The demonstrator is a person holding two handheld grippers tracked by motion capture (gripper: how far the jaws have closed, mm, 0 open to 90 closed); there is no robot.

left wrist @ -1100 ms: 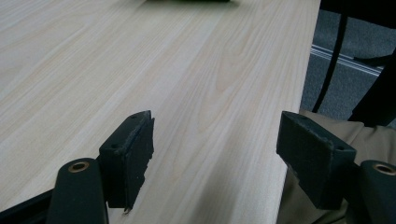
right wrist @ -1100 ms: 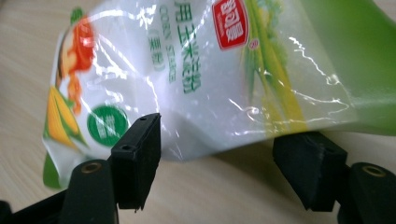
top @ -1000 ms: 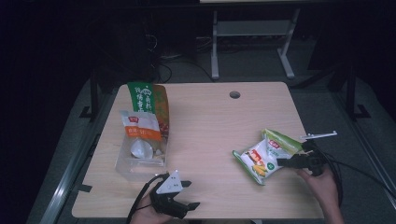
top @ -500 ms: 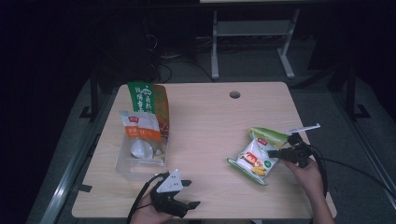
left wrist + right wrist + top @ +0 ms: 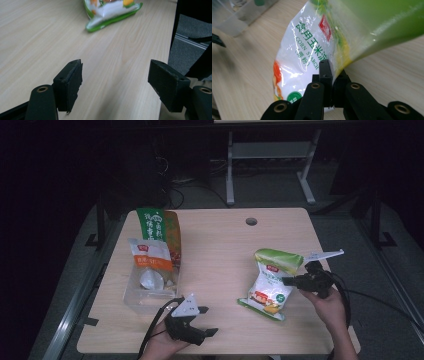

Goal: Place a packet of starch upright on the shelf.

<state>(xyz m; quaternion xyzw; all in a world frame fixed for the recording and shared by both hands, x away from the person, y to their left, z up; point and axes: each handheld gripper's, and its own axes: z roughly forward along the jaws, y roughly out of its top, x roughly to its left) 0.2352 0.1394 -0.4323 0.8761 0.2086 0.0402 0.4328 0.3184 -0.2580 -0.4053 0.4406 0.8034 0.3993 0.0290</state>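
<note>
My right claw (image 5: 289, 281) is pinched shut on the side edge of the corn starch bag (image 5: 270, 282), which sits on the right half of the table (image 5: 225, 250), propped up with its green top raised and its bottom end touching the wood. In the right gripper view the jaws meet on a thin fold of the glossy film, just where the white panel gives way to the green seam.

My left claw (image 5: 202, 320) rests near the front edge of the table, jaws spread wide and holding nothing; from its own view the bag's bottom corner (image 5: 112, 15) lies well ahead of it.

I judge the bag soft and slumping: the powder inside will shift and sag toward the low end, so it will hang rather than stay flat. The film looks slick, and a grip on a loose fold could slide. The sealed top or side seam, flatter and stiffer, seems the better place to hold.

Off to the left a clear plastic bin (image 5: 150, 290) holds a white pouch (image 5: 150, 257) and a taller green and orange bag (image 5: 160, 227).
</note>
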